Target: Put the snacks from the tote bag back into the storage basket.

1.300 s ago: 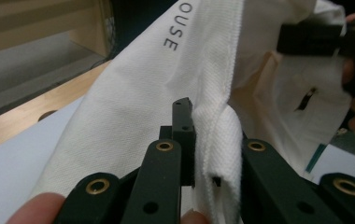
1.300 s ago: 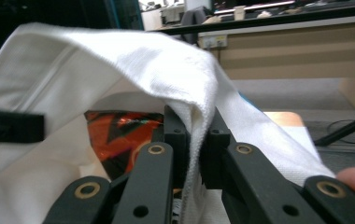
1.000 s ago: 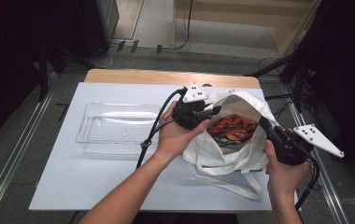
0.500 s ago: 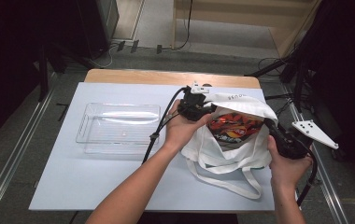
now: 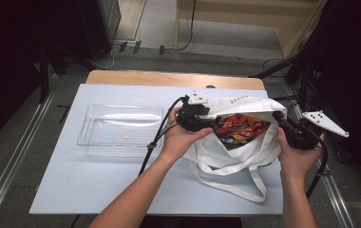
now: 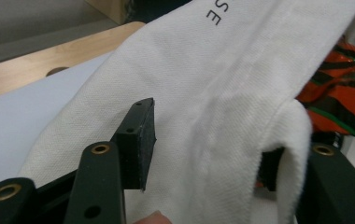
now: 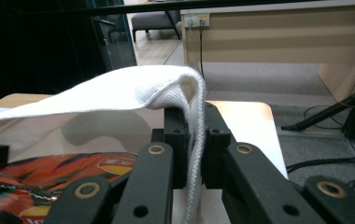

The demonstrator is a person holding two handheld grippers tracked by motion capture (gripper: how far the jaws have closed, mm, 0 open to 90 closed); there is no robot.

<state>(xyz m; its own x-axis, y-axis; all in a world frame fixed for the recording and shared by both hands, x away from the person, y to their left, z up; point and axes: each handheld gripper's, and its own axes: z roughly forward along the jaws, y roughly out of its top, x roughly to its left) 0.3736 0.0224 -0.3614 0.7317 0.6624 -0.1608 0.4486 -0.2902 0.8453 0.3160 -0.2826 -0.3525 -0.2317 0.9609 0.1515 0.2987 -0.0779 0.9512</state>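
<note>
The table (image 5: 98, 190), w/ a pale blue-white top and a wooden strip along the far edge, carries everything. A clear plastic tray (image 5: 120, 129) lies flat on its left half, well apart from the bag.

The white cloth bag (image 5: 238, 152) lies on the right half of the table, mouth held wide, straps trailing toward the near edge. Black lettering runs along the rim. In the left gripper view the bag (image 6: 222, 93) hangs as a broad cloth band across the frame; in the right gripper view the bag (image 7: 133, 91) folds over the jaw tips.

Inside the bag sits an orange-red-black snack packet (image 5: 238, 129), also seen at the right edge of the left gripper view (image 6: 341, 93) and at lower left of the right gripper view (image 7: 49, 179).

Left gripper (image 5: 198, 118): at the bag's left rim. Jaws have just been opening; the rim cloth lies between them, one pad (image 6: 140, 140) standing clear of the cloth, i.e. not clamped.

Right gripper (image 5: 296, 134): at the bag's right rim. Jaws closed on the rim; the cloth is pinched between both pads (image 7: 179, 140).
</note>
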